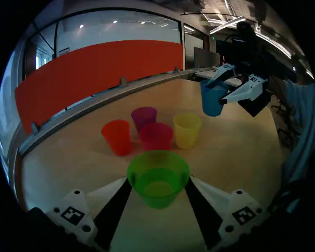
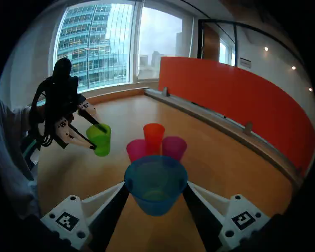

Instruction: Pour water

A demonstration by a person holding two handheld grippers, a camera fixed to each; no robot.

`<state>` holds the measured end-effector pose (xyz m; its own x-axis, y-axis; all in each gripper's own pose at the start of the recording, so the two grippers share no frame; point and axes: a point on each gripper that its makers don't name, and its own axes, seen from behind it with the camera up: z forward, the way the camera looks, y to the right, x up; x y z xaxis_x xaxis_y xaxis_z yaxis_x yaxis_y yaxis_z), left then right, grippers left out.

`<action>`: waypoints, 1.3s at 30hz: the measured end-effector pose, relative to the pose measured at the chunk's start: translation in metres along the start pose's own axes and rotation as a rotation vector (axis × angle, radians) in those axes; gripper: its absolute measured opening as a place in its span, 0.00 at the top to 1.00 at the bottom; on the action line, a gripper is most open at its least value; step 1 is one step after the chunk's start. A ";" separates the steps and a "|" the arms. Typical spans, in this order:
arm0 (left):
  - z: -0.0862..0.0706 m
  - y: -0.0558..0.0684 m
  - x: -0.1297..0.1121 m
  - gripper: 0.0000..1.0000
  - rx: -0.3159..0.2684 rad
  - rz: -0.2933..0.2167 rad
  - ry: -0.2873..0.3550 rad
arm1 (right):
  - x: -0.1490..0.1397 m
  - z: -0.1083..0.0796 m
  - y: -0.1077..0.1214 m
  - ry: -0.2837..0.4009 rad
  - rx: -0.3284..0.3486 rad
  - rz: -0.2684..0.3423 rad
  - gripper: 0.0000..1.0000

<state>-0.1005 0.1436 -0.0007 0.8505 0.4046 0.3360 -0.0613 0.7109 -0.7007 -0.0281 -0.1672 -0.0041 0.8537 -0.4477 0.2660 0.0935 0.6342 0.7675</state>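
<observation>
A green cup (image 1: 158, 180) stands upright between the fingers of my left gripper (image 1: 158, 185), which is shut on it just above the wooden table (image 1: 241, 143). My right gripper (image 2: 156, 187) is shut on a blue cup (image 2: 156, 184), also upright. Between them a cluster of cups stands on the table: orange (image 1: 117, 136), purple (image 1: 144, 118), magenta (image 1: 156, 136) and yellow (image 1: 187, 130). In the left gripper view the right gripper (image 1: 223, 89) holds the blue cup (image 1: 212, 100) aloft beyond the yellow one. In the right gripper view the left gripper (image 2: 96, 135) carries the green cup (image 2: 99, 139) left of the cluster. Whether either cup holds water I cannot tell.
An orange wall panel (image 1: 98, 71) with a ledge runs along the table's far side. Large windows (image 2: 98, 46) lie behind the left gripper. A person's sleeve (image 2: 10, 164) is at the left edge of the right gripper view. Bare tabletop (image 2: 229, 168) surrounds the cups.
</observation>
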 end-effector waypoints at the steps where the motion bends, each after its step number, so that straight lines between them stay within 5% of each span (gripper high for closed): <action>1: 0.001 0.000 -0.002 0.15 -0.001 0.001 -0.006 | -0.003 0.001 0.000 -0.005 0.001 0.000 0.10; 14: 0.013 -0.003 -0.022 0.15 -0.007 -0.010 -0.064 | -0.027 0.006 -0.008 -0.044 0.015 0.013 0.10; 39: 0.017 -0.006 -0.038 0.14 -0.004 -0.037 -0.067 | -0.055 0.018 -0.021 -0.092 0.032 0.027 0.10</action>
<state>-0.1415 0.1336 0.0014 0.8154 0.4157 0.4028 -0.0284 0.7237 -0.6895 -0.0864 -0.1668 -0.0246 0.8047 -0.4876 0.3387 0.0530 0.6272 0.7771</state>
